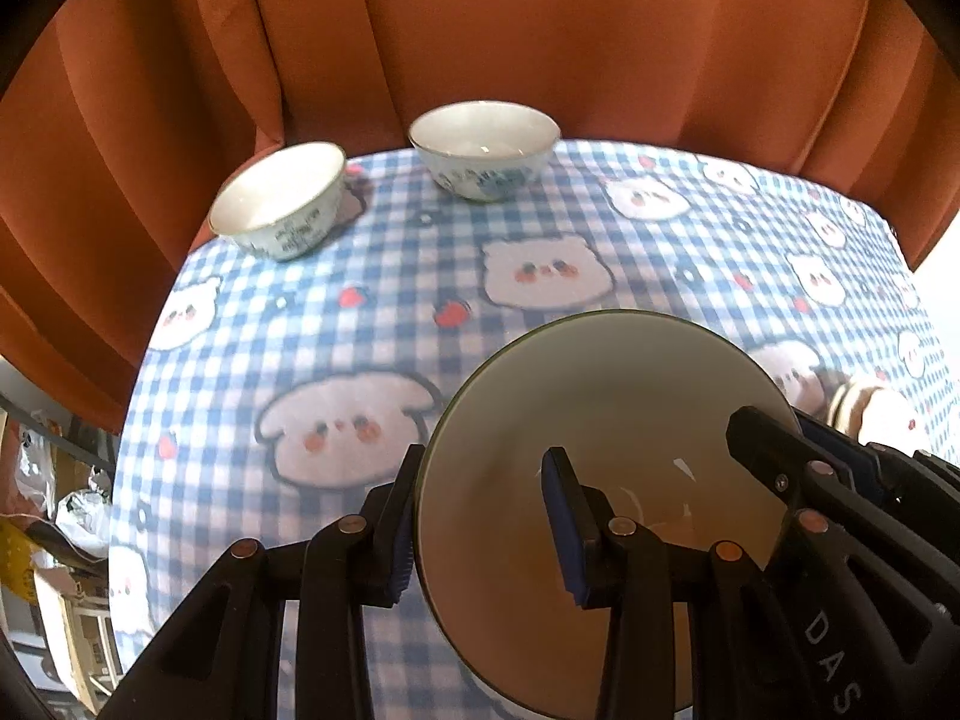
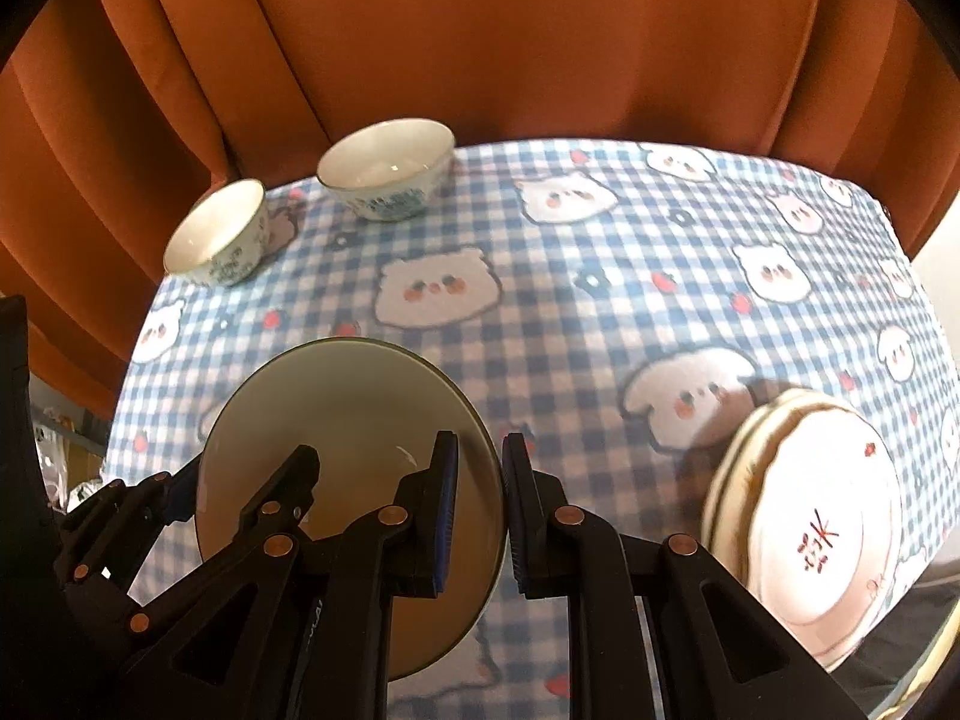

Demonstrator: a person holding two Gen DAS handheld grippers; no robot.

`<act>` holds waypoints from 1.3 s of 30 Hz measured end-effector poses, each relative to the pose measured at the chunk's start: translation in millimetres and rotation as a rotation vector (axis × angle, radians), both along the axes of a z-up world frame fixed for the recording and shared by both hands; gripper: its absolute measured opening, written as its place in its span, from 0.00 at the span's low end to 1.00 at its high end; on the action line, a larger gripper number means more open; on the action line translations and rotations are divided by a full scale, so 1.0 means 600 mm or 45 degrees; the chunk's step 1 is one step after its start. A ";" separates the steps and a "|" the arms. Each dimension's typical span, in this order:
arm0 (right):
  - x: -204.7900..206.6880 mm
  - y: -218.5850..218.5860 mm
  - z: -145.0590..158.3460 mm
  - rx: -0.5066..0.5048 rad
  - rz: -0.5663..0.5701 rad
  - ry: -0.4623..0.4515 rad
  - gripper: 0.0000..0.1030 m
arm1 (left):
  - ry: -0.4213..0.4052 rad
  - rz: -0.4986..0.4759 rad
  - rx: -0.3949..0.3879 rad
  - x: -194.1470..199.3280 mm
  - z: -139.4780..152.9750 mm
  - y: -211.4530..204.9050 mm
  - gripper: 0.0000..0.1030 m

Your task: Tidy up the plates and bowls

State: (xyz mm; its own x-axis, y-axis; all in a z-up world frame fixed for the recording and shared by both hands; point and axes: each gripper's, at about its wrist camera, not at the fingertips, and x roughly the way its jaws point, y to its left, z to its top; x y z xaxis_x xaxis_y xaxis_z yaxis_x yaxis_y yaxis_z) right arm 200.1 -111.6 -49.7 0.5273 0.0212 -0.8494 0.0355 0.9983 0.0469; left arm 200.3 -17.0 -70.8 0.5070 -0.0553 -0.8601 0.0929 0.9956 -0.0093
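bowl [image 1: 600, 480] hangs above the cloth [image 1: 390, 276], our left gripper [image 1: 480, 531] and right gripper [image 2: 480, 516] each clamped on its rim. we judge we're carrying it; next, nest it in a far bowl [image 1: 480, 147].

mid tablecloth [image 2: 540, 312] clear; two bowls [image 1: 282, 204] at far-left edge.
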 end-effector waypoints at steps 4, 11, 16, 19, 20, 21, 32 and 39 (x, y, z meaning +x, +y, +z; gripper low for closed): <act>-0.023 -0.019 -0.012 0.005 0.015 0.029 0.18 | 0.028 0.005 0.016 -0.023 -0.010 -0.021 0.37; -0.057 -0.055 -0.037 0.029 0.043 0.076 0.18 | 0.072 0.024 0.038 -0.054 -0.035 -0.049 0.37; -0.070 -0.069 -0.051 0.035 0.068 0.099 0.18 | 0.093 0.037 0.043 -0.067 -0.046 -0.063 0.37; -0.074 -0.079 -0.058 0.037 0.076 0.111 0.18 | 0.103 0.049 0.038 -0.070 -0.051 -0.071 0.37; -0.074 -0.082 -0.059 0.039 0.079 0.114 0.18 | 0.102 0.053 0.038 -0.070 -0.052 -0.074 0.37; -0.074 -0.085 -0.061 0.039 0.081 0.117 0.18 | 0.102 0.058 0.035 -0.070 -0.053 -0.076 0.37; -0.064 -0.107 -0.067 0.049 0.115 0.119 0.18 | 0.105 0.098 0.043 -0.067 -0.054 -0.096 0.39; -0.060 -0.116 -0.071 0.094 0.172 0.127 0.21 | 0.105 0.116 0.013 -0.073 -0.052 -0.099 0.47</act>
State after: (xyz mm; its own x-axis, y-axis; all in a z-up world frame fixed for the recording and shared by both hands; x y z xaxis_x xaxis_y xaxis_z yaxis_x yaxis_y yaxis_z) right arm 163.9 -181.1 -92.0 0.4287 0.1504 -0.8908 -0.0905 0.9882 0.1233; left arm 156.3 -76.1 -101.9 0.4371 -0.0033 -0.8994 0.0018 1.0000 -0.0028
